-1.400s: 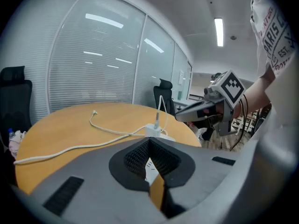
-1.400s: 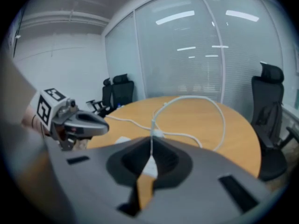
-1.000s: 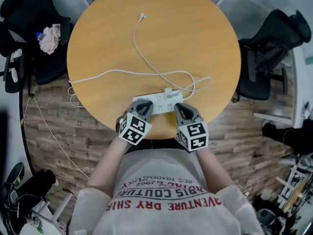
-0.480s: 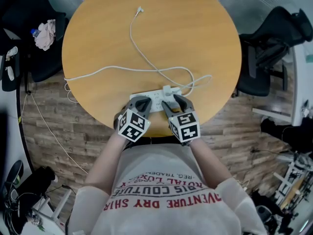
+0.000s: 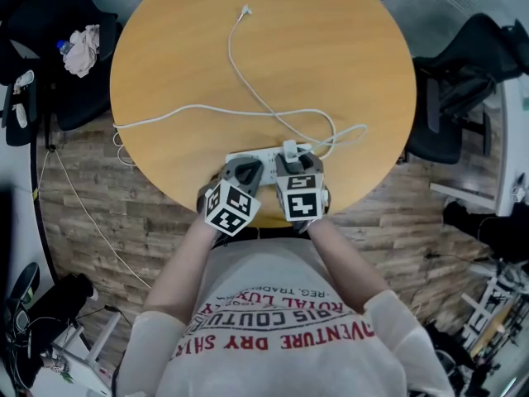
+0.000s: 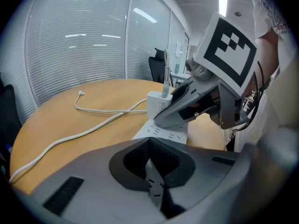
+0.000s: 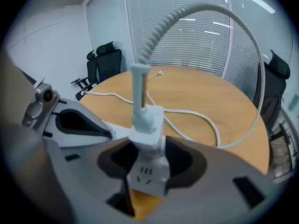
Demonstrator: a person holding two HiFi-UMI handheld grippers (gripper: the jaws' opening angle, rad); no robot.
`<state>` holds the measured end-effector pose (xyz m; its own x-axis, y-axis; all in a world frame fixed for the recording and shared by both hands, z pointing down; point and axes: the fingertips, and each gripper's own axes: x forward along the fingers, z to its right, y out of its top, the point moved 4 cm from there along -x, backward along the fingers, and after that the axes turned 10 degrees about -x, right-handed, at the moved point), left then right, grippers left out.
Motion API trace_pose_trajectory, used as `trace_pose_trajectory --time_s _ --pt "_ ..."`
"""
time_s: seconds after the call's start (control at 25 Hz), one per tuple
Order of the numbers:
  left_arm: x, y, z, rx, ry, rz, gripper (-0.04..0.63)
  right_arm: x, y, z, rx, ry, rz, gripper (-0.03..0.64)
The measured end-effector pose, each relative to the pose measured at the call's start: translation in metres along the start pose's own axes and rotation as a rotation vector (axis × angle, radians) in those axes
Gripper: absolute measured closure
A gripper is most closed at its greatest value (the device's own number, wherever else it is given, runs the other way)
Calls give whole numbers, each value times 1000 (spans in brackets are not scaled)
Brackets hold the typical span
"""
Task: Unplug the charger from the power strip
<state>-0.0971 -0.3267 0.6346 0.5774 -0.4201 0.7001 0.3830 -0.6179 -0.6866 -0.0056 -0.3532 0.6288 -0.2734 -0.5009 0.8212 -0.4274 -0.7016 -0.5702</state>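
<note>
White boxy charger point(image 7: 148, 125) stands plugged into the power strip point(image 7: 145, 177) inside the right gripper point(image 7: 149, 160), jaws closing; left gripper point(image 6: 152, 164) pinched closed.

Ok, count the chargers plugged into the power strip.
1: a white charger stands plugged into the white power strip at the near edge of the round table. Part of the strip is covered, so another could be hidden.

Office meeting room: round table point(image 5: 173, 48), swivel chairs point(image 5: 467, 77), blinded glass walls point(image 6: 88, 45)
</note>
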Motion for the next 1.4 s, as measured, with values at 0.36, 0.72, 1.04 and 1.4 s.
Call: trace_pose_trajectory --time_s 0.36,0.72,1.04,1.4 --pt "-1 0 -10 -60 -1 1 563 1 3 -6 -1 -12 -39 454" --pt "0 1 -10 -77 -12 -5 563 -4 2 -5 24 -34 -71 457" --pt "3 0 -10 -48 6 -10 563 -24 24 -14 21 -33 40 460" --pt "1 6 -22 -255 -115 -14 563 -46 37 -14 -36 10 72 460"
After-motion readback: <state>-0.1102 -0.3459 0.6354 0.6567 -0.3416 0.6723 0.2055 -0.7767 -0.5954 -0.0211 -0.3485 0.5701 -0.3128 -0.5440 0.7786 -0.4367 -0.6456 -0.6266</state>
